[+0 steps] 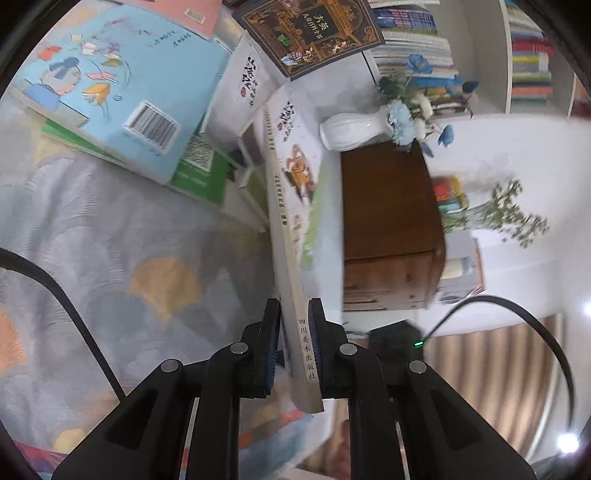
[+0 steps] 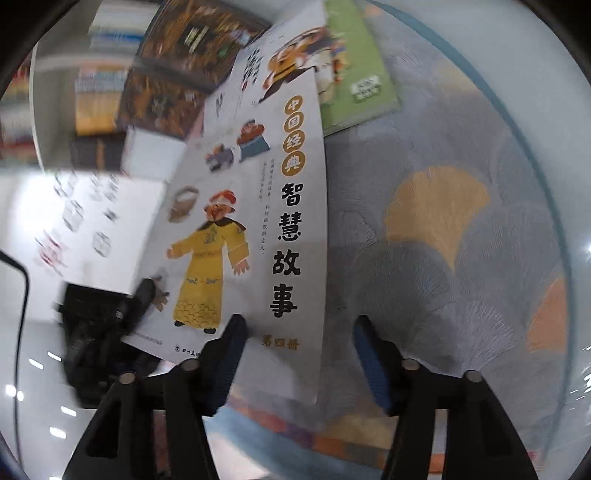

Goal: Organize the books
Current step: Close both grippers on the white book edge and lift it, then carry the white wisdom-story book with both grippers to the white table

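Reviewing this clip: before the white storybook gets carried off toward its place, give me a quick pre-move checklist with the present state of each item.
1. Left gripper clamped on the white storybook: ok, fingers press both sides of the spine end.
2. Right gripper clear of the book: ok, its fingers stand apart, not pressing the cover.
3. Book lifted off the patterned cloth: ok, it stands on edge in the grip.
4. Grip depth: not ok, only the bottom corner is pinched, so it may swing.
5. Other books undisturbed: ok, the blue book and dark book lie flat.
6. Free slot on the shelf: cannot tell.
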`<state>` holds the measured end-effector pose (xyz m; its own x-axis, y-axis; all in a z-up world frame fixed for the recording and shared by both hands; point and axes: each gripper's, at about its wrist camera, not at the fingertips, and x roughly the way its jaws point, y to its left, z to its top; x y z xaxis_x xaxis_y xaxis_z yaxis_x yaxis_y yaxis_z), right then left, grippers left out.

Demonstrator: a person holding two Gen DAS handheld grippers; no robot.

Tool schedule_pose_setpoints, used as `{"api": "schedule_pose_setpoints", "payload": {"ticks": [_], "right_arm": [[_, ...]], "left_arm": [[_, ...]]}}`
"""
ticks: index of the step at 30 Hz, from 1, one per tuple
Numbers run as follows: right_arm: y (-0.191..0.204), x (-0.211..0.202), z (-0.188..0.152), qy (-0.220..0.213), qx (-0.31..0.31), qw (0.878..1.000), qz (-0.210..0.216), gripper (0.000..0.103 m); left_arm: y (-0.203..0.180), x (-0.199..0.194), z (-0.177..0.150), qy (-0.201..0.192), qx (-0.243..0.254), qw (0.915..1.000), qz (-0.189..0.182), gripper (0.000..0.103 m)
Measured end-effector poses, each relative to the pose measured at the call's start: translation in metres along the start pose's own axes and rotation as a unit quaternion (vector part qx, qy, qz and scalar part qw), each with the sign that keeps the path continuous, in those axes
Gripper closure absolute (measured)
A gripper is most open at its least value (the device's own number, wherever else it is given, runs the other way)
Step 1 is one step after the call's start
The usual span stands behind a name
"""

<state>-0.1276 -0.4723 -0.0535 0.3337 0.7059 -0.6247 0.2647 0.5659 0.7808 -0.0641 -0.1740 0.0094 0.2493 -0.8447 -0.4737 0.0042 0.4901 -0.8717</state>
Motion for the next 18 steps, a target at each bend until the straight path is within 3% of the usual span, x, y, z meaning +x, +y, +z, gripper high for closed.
{"api": "schedule_pose_setpoints", "payload": {"ticks": [6,9,11,13,16,18], "right_arm": [[-0.028,0.02,-0.001,0.024,0.082,0.99,0.111,0.041],[-0.019,0.017,0.003,0.011,0.071,0.99,0.119,0.061],[-0.01,0.011,0.005,-0.005,0.044,0.994,0.097,0.077],[-0.001,0.007,0.005,-0.013,0.019,0.997,0.071,0.079],[0.027,0.005,0.003,-0.036,-0.063,0.997,-0.015,0.082],[0.056,0.006,-0.004,-0.05,-0.149,0.983,-0.09,0.082]], "left_arm": [[0.01,0.002,0.0,0.018,-0.049,0.9984,-0.023,0.091],[0.009,0.003,0.0,0.02,-0.041,0.999,-0.001,0.091],[0.011,0.002,0.001,0.023,-0.036,0.9988,0.022,0.091],[0.011,0.002,0.003,0.026,-0.022,0.9983,0.048,0.091],[0.001,0.004,-0.002,0.031,0.032,0.9928,0.111,0.091],[-0.007,0.006,-0.007,0.034,0.07,0.9869,0.142,0.091]]}}
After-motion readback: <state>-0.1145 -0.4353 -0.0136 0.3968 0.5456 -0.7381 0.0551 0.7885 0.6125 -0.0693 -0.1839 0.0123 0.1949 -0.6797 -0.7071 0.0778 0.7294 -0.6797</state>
